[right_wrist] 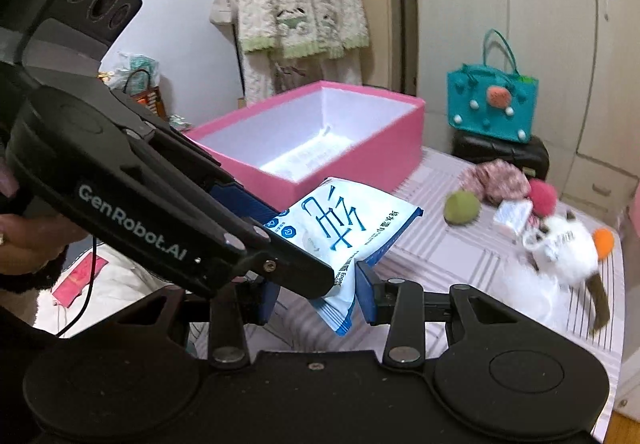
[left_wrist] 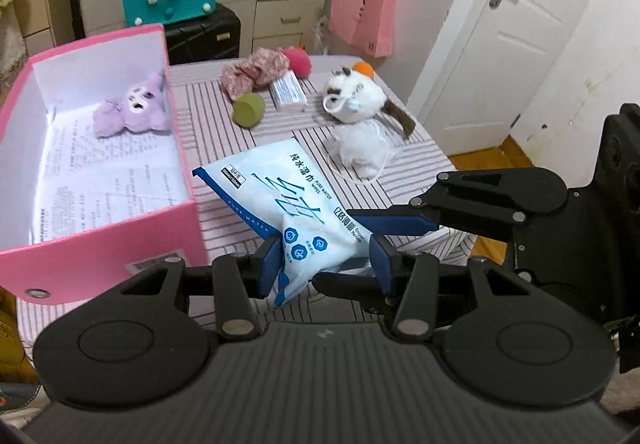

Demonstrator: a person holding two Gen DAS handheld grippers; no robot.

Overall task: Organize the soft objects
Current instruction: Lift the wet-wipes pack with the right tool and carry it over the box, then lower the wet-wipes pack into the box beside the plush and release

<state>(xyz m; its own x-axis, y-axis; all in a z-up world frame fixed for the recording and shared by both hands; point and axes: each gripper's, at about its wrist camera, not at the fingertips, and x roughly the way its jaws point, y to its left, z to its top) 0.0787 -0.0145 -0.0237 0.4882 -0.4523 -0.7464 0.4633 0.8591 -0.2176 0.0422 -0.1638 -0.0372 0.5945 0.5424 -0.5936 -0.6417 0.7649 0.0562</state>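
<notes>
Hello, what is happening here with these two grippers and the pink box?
A person is sorting soft things into the pink box. Both the left gripper and the right gripper are pinching one end of a wet wipes pack, held above the striped table. A purple plush toy already lies in the box; other soft items wait on the table.

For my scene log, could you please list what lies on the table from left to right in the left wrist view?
pink box → purple plush inside it → green ball → white tissue pack → white plush dog. The wipes pack is held up, so I left it out.
</notes>
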